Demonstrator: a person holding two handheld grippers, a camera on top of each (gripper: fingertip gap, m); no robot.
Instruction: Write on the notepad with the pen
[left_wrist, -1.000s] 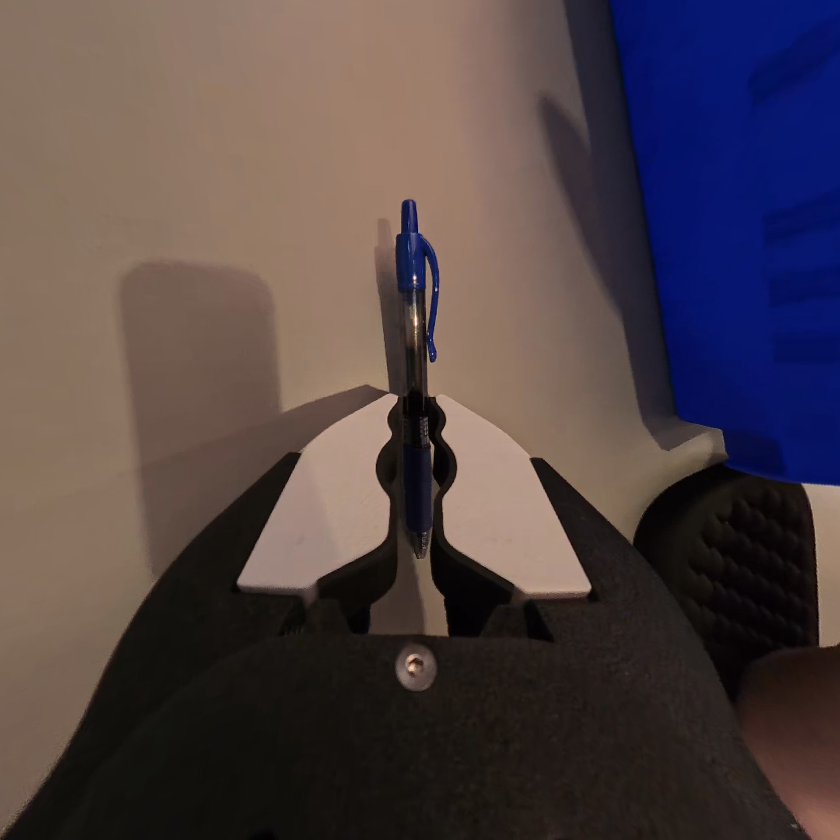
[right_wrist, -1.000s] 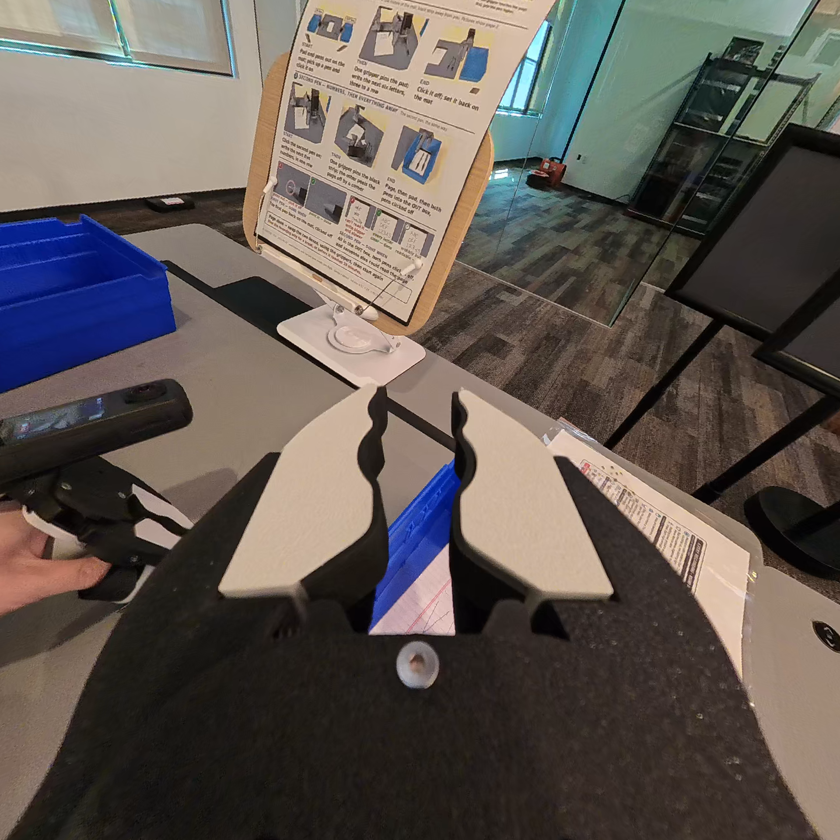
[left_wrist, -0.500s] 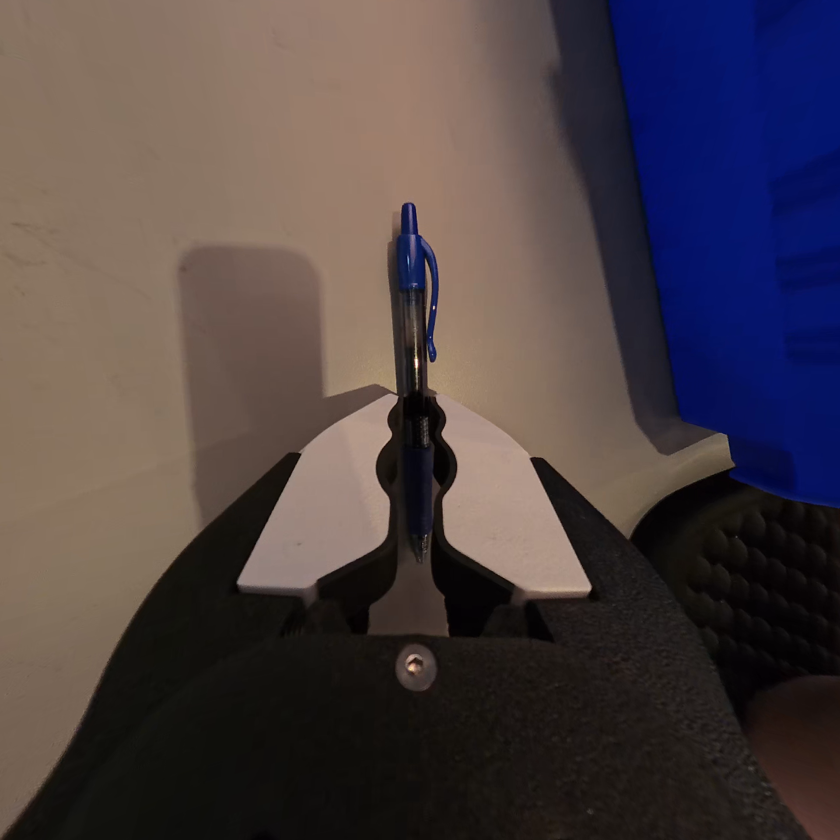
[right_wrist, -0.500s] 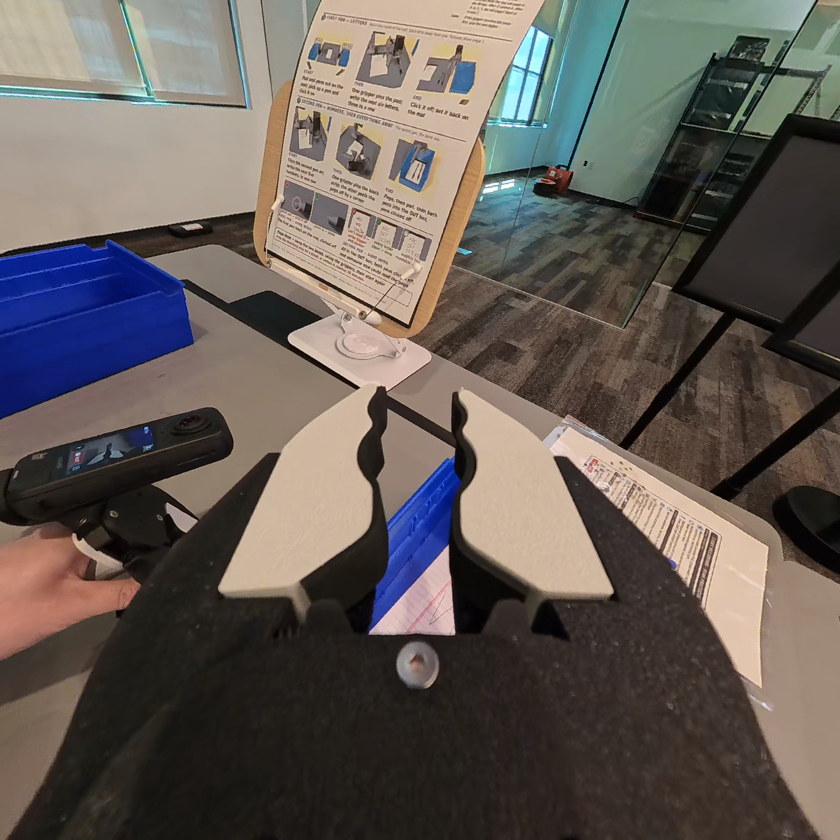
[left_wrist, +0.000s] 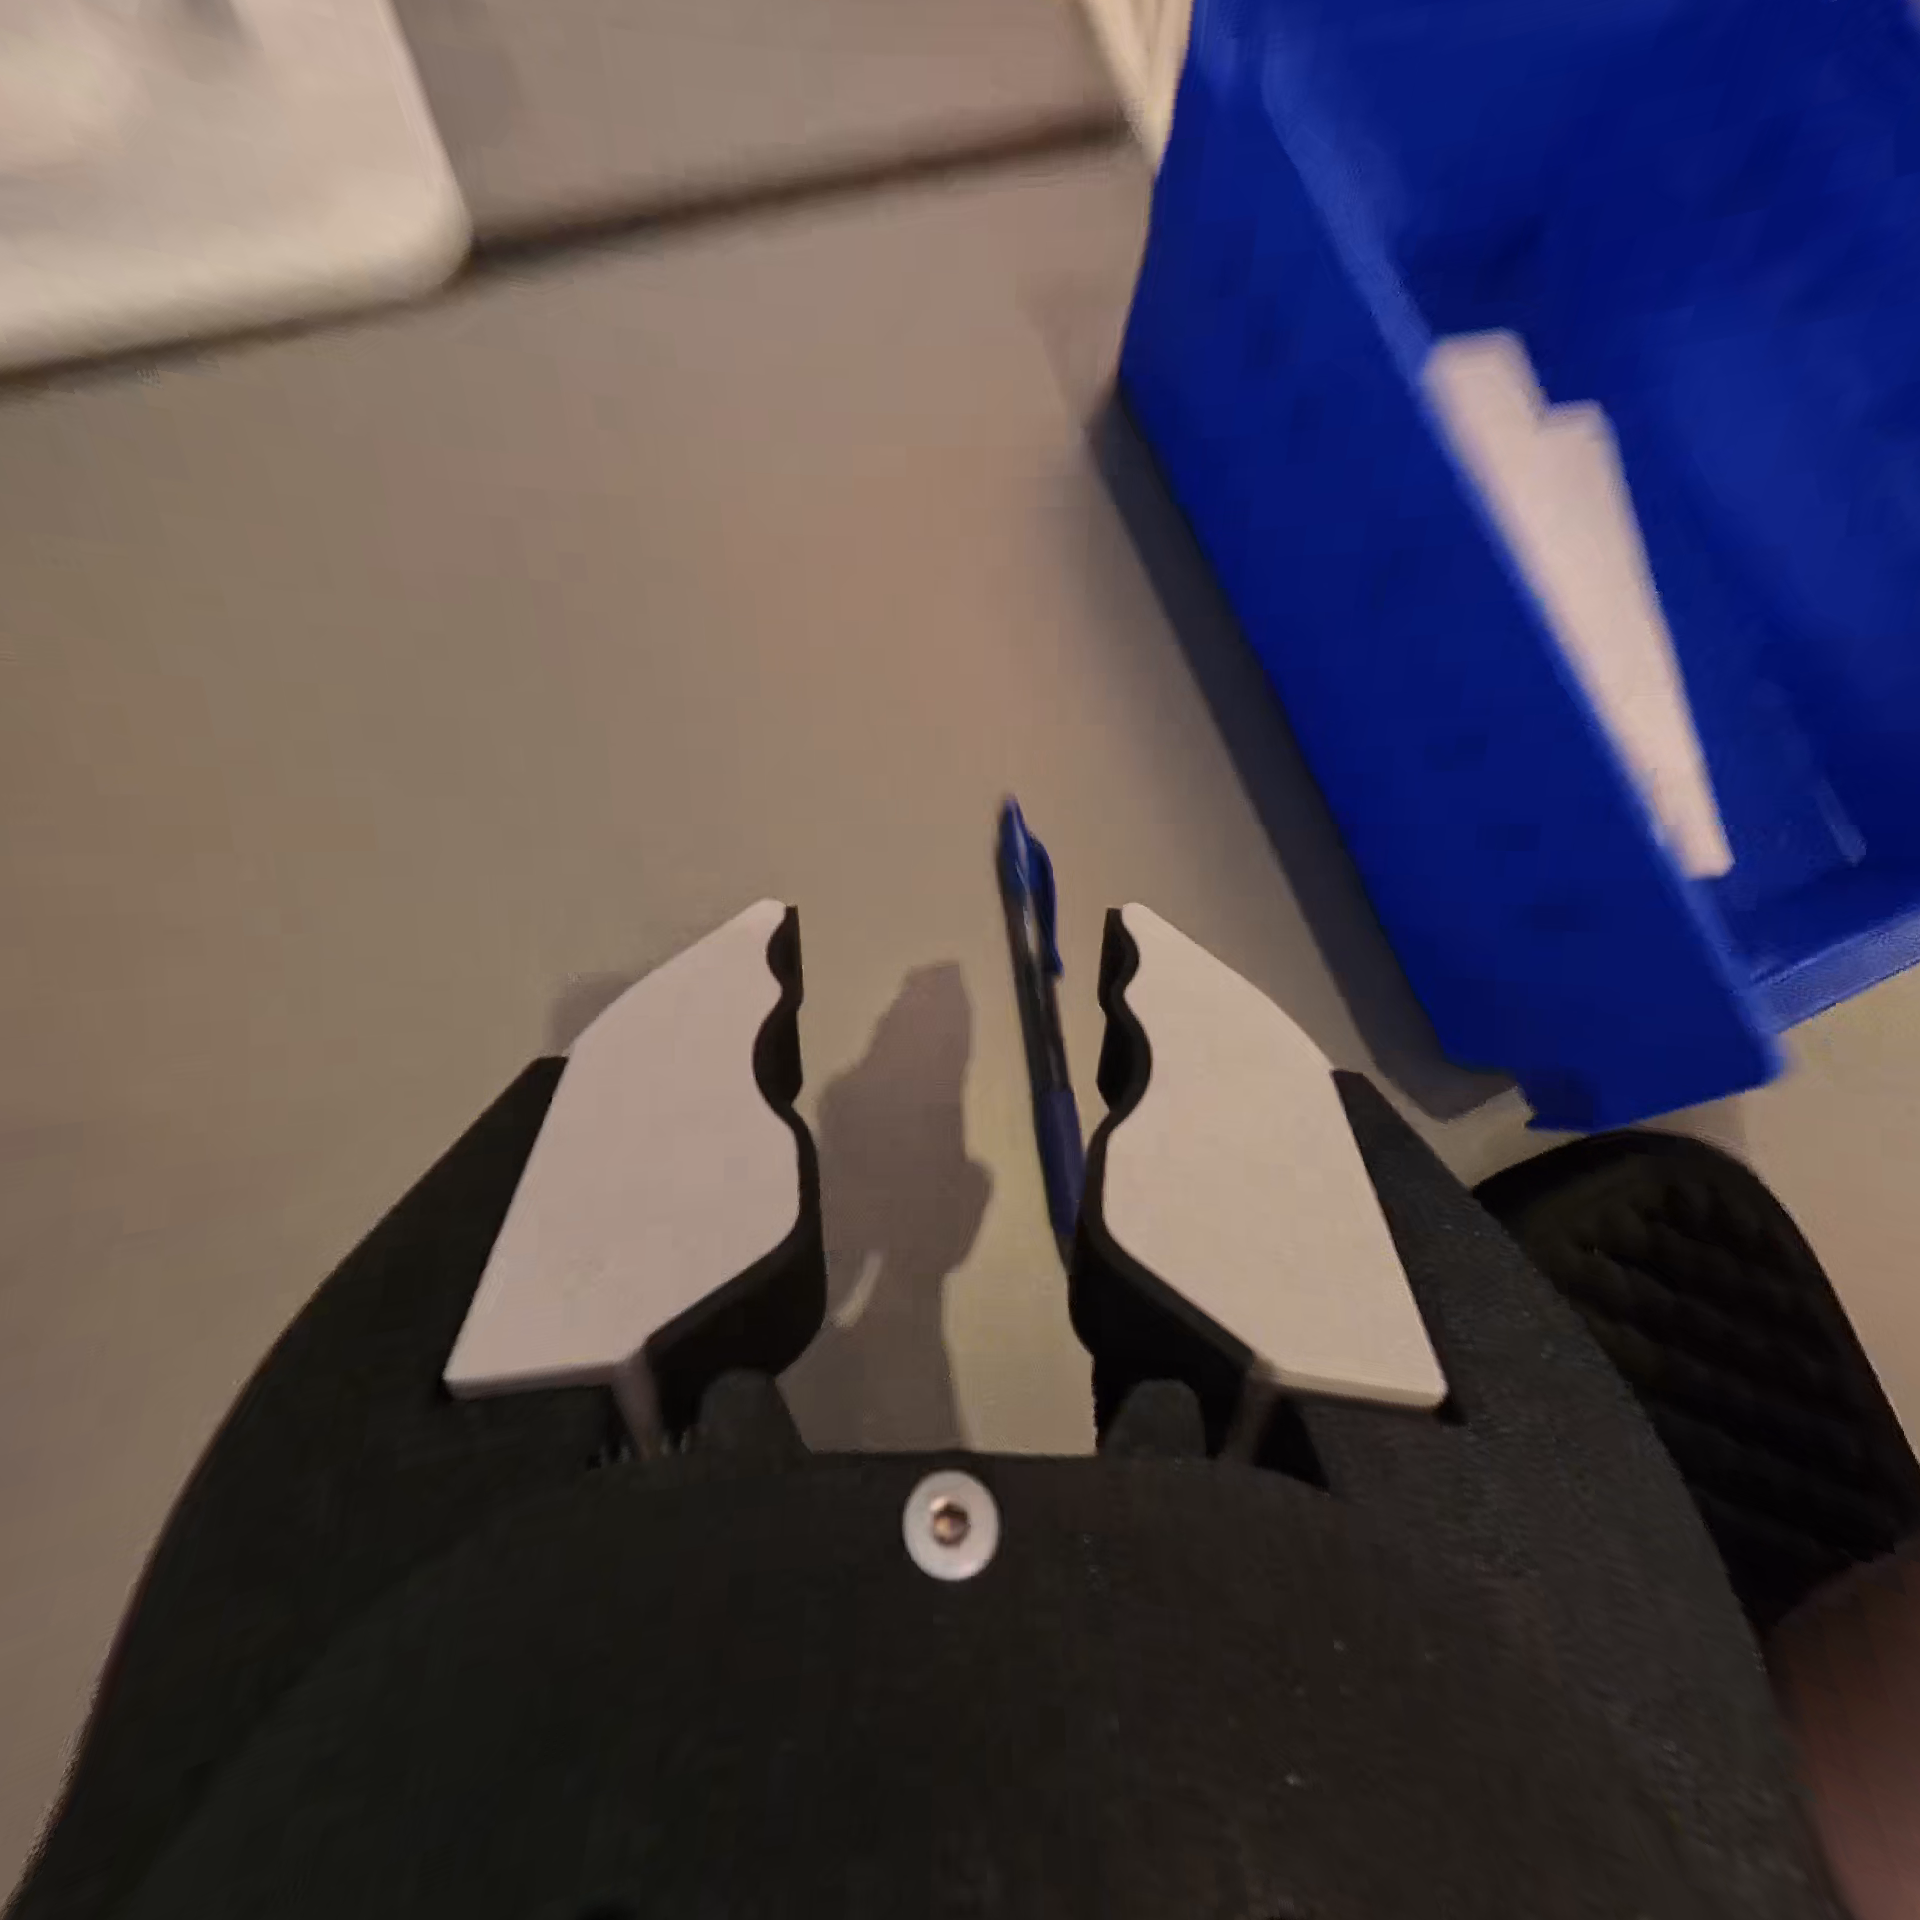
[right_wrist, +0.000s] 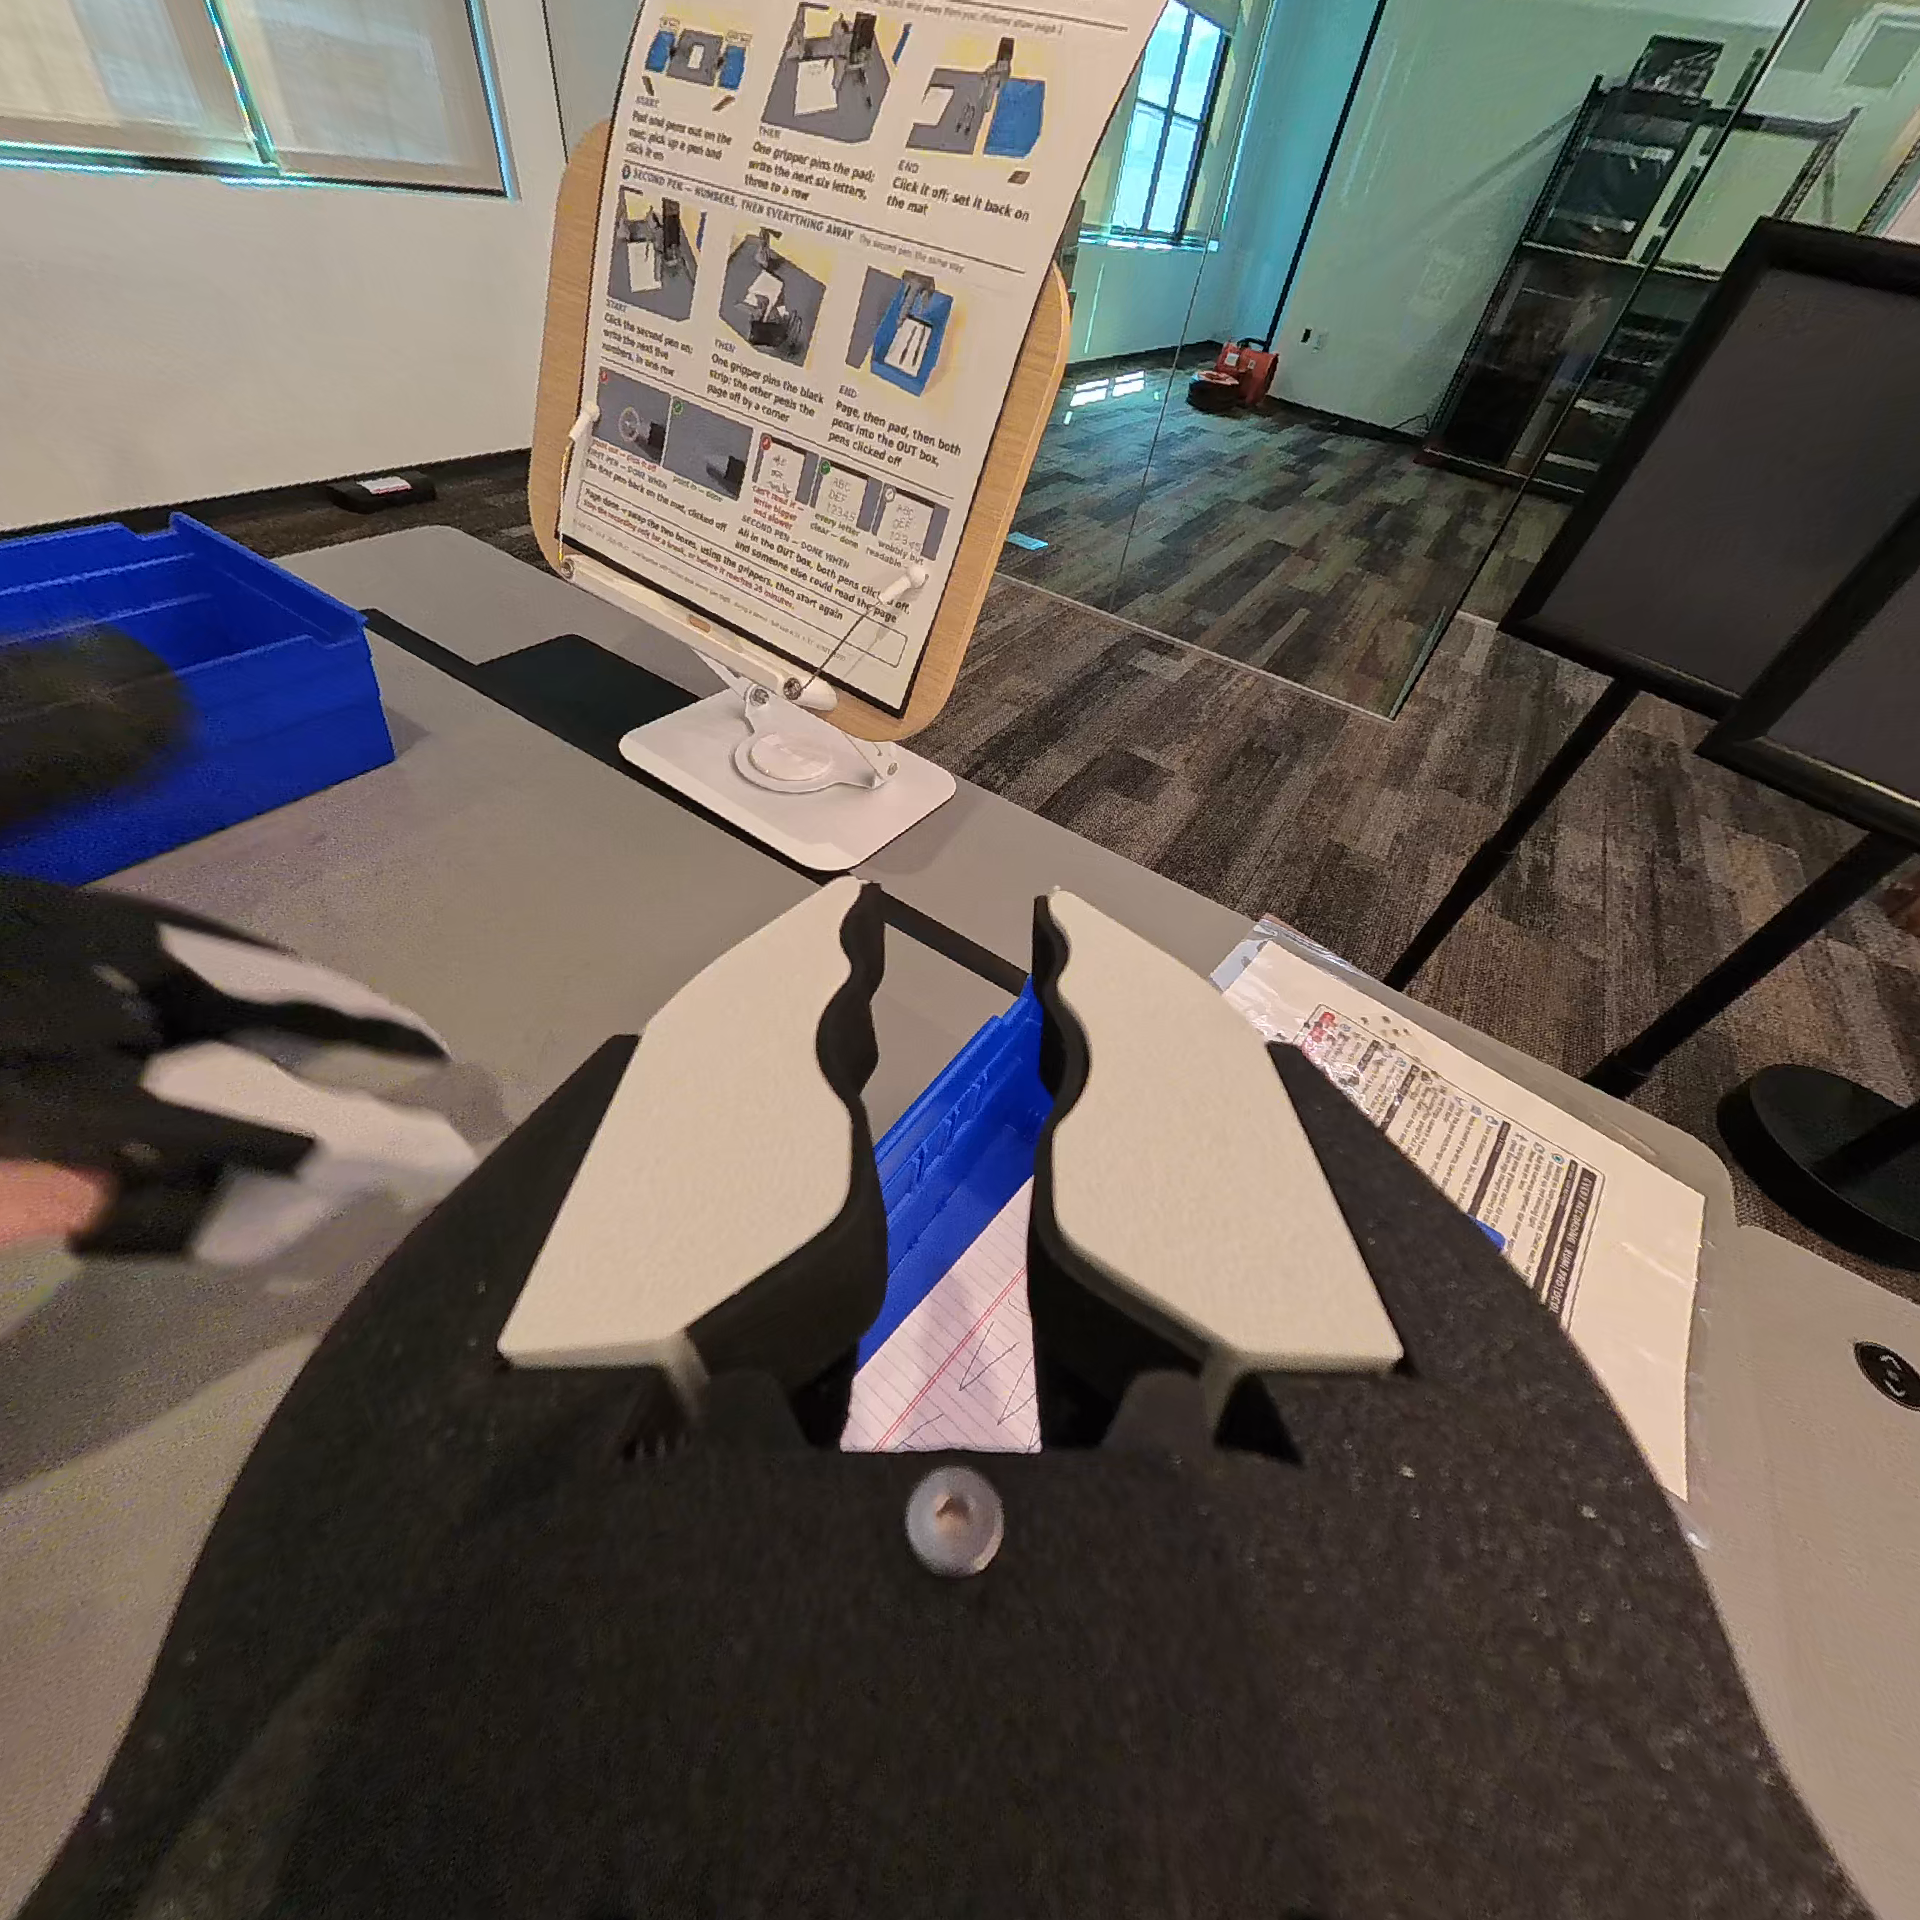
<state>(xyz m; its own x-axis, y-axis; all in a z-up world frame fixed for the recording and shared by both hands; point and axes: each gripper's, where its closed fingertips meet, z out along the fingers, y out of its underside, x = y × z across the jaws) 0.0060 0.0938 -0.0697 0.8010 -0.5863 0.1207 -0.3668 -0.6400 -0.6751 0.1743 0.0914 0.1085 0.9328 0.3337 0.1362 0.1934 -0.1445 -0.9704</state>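
My left gripper (left_wrist: 953, 920) is open, low over the grey table (left_wrist: 520, 675). The blue pen (left_wrist: 1039, 1018) lies loose between the jaws, close against the right finger (left_wrist: 1226, 1143), clip end pointing away. My right gripper (right_wrist: 958, 899) is open and empty, held above a blue bin (right_wrist: 956, 1122). The lined white notepad (right_wrist: 956, 1361) with red and blue marks lies in that bin and shows through the gap. The left gripper also shows blurred at the left of the right wrist view (right_wrist: 447, 1091).
A blue bin (left_wrist: 1507, 520) stands just right of the left gripper. A second blue bin (right_wrist: 208, 665) sits at the far left. An instruction sheet on a white stand (right_wrist: 810, 364) is at the table's back edge. A printed sheet in plastic (right_wrist: 1455, 1164) lies at right. My right fingertips sit around 25 centimetres from my left ones.
My left gripper has opened and let go of the pen, and has tilted up and pulled back from the table. The right gripper has stayed over the bin.
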